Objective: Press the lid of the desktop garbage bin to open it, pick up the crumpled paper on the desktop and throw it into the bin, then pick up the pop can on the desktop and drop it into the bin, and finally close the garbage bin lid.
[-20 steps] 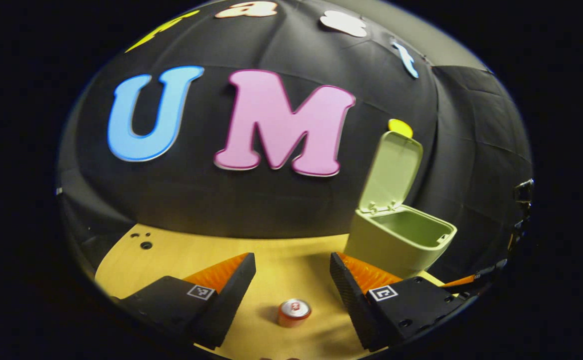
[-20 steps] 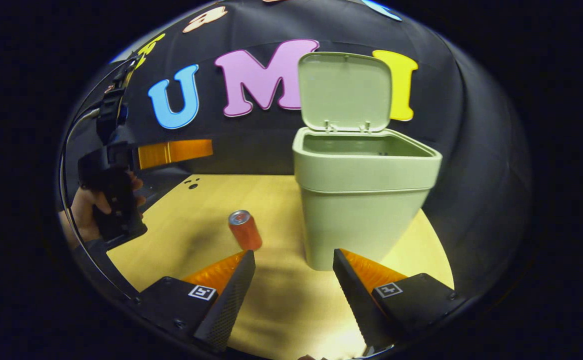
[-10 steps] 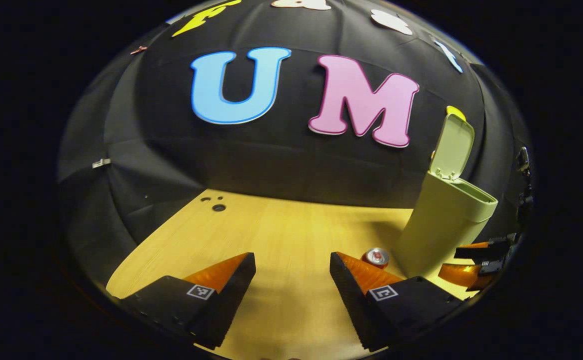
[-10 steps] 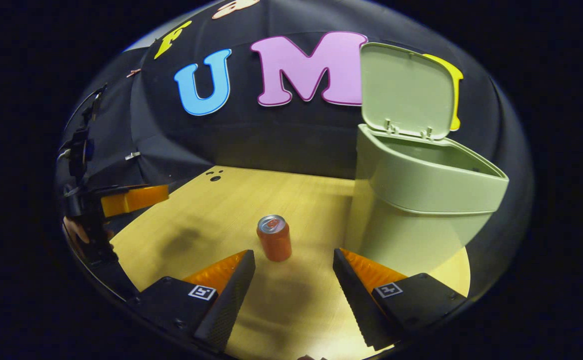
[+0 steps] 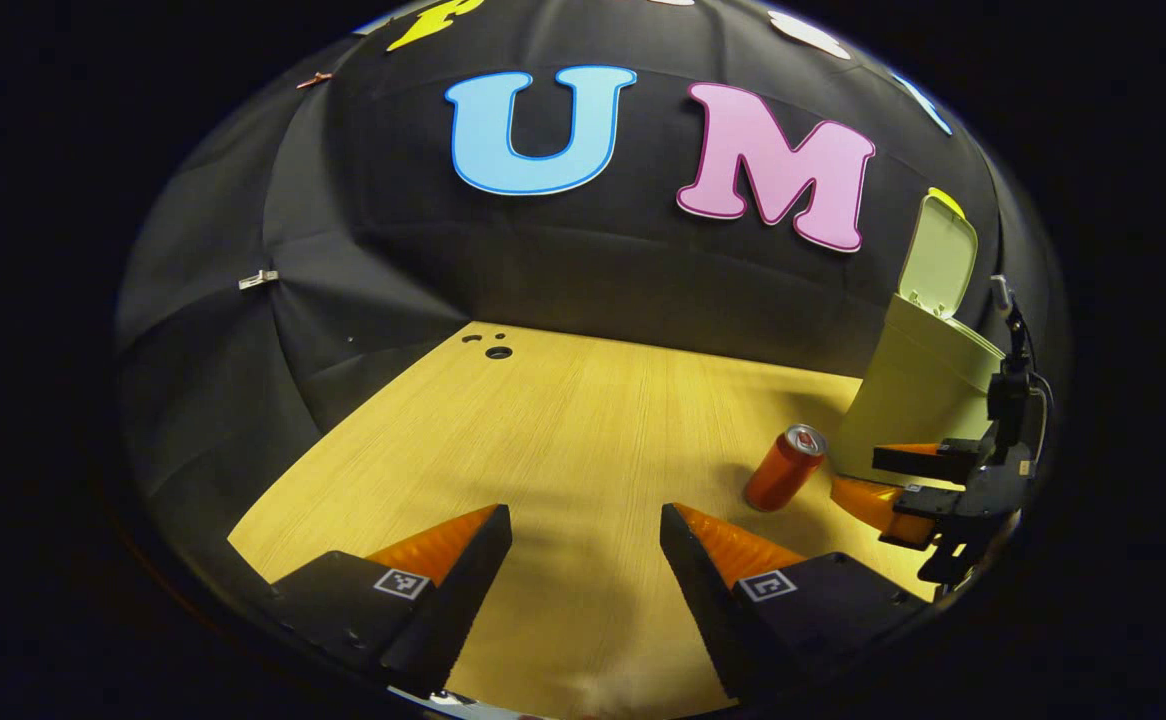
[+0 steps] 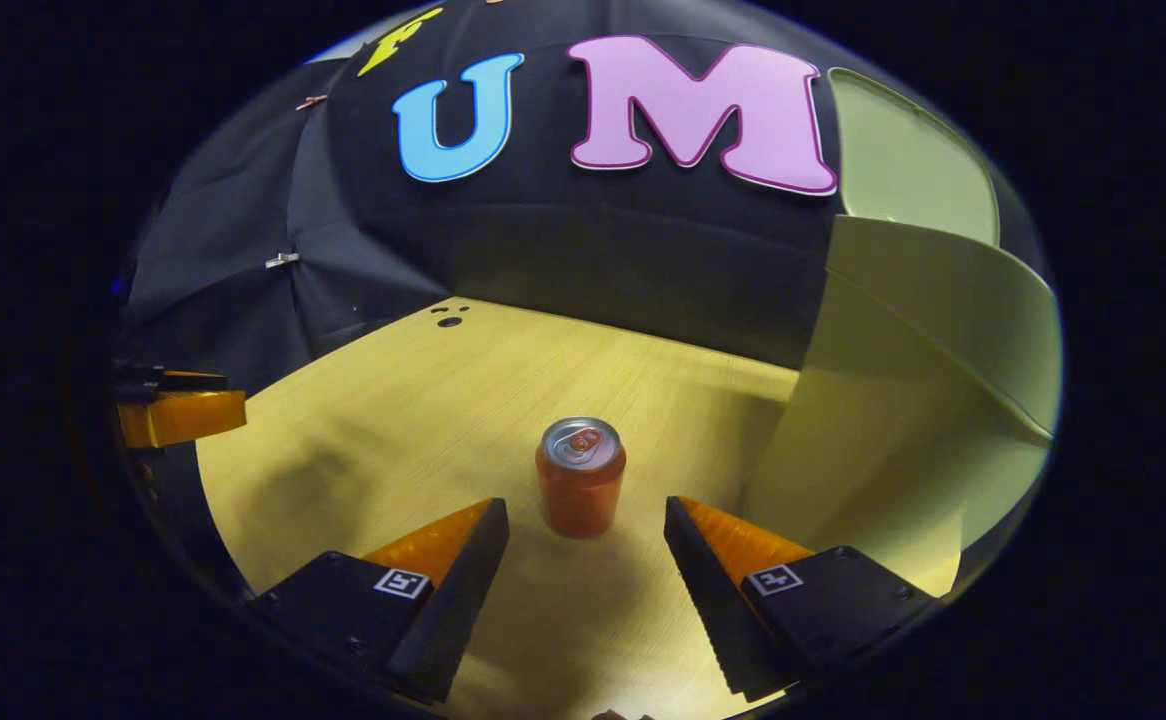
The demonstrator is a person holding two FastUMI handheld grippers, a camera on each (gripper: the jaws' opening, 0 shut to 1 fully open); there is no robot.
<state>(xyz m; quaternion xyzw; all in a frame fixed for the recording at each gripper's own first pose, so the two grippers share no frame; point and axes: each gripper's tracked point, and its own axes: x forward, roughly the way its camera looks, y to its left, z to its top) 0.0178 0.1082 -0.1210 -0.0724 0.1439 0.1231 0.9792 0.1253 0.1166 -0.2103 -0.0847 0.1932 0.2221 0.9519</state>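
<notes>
Booth interior — black cloth walls, wood-grain desktop.

Black cloth wall (image 5: 583, 270) hangs behind & to the left of the table, creased w/ visible folds; a seam runs down where the back panel meets the side panel. A small pale clip (image 5: 258, 279) sits on the side cloth near that seam (also seen in the right gripper view (image 6: 283, 260)). Desktop (image 5: 543, 440) is light yellowish wood w/ fine grain running front to back, lit from above — soft shadows fall on it. Near its far left corner, a small dark round hole (image 5: 498, 352) w/ two tinier ones beside it. Cloth drops below the table's left edge.
</notes>
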